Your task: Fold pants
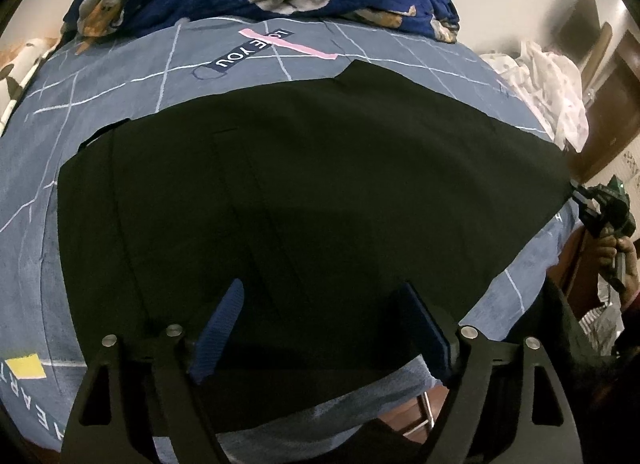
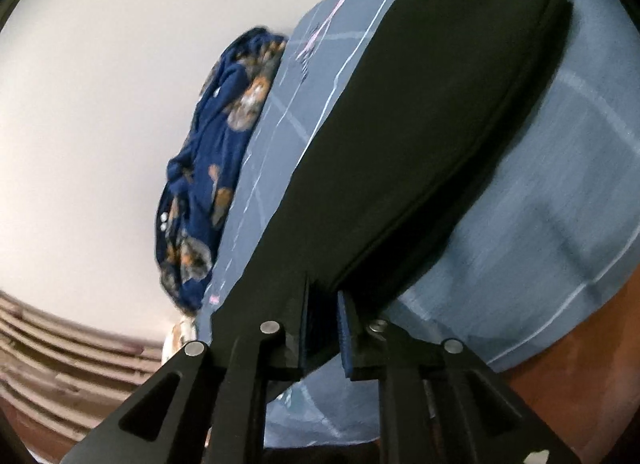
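Black pants (image 2: 420, 136) in right gripper (image 2: 324, 328)

The left gripper (image 1: 320, 328) fills the bottom of its picture. It has black arms with long cut-out holes and four round silver screws in a row. Its two fingers (image 1: 218, 334) have blue ridged pads.

The right gripper (image 2: 326, 328), at the bottom of its own picture, looks the same: black arms, silver screws, blue pads.

At the right edge of the left picture a hand (image 1: 624, 260) shows, beside a black tool with a bit of green.
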Available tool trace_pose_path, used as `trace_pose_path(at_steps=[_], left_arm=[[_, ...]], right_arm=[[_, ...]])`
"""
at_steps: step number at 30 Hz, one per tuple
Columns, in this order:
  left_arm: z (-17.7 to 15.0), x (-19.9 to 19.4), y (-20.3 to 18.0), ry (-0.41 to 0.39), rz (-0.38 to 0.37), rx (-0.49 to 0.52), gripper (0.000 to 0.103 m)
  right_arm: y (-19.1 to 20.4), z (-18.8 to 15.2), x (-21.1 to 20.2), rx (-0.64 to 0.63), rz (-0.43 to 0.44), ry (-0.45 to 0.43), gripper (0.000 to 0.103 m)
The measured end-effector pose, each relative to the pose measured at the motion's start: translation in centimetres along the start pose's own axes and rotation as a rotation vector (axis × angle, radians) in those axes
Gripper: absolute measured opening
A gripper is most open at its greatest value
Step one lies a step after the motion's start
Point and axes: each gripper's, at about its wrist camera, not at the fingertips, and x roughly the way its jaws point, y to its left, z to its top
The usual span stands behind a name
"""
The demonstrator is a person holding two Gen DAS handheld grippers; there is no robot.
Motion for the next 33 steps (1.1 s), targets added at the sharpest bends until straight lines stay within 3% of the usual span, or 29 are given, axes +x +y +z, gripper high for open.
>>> trace_pose_path(at_steps=[2,3,6,15,20,24,30,33], left_arm=[[-0.1,0.0,-0.2,0.001,0.004,0.007,0.084],[-0.1,0.1,-0.3,0.002,0.007,0.010,0.085],[-0.1,0.1,-0.6,0.008,0.019,0.027,0.086],[0.0,0.2,-0.5,0.010,0.009,0.040,0.088],[-0.3,0.4,-1.0,0.007,0.024,0.066,0.092],[-0.3,0.5,-1.3,0.010,0.029,0.073,0.095],[-0.3,0.6,-1.4,0.014,0.032,0.083,0.096],[-0.3,0.7,-1.5,0.015,0.040,0.091,0.097]], right_arm=[[0.5,-0.6,0.9,-0.013,-0.004,0.020,0.015],[0.7,-1.0,1.3,-0.024,0.003,0.032,0.010],[0.8,-1.8,1.9,-0.052,-0.086,0.049,0.002],[-0.2,-2.0,1.7,-0.003,-0.060,0.046,0.002],[-0.1,-1.2,0.7,-0.015,-0.037,-0.009,0.010],[-1.7,0.0,-0.7,0.057,0.018,-0.073,0.011],[-4.4,2.3,-3.0,0.127,-0.063,-0.168,0.002],[-4.9,3.0,-3.1,0.151,-0.061,-0.162,0.002]])
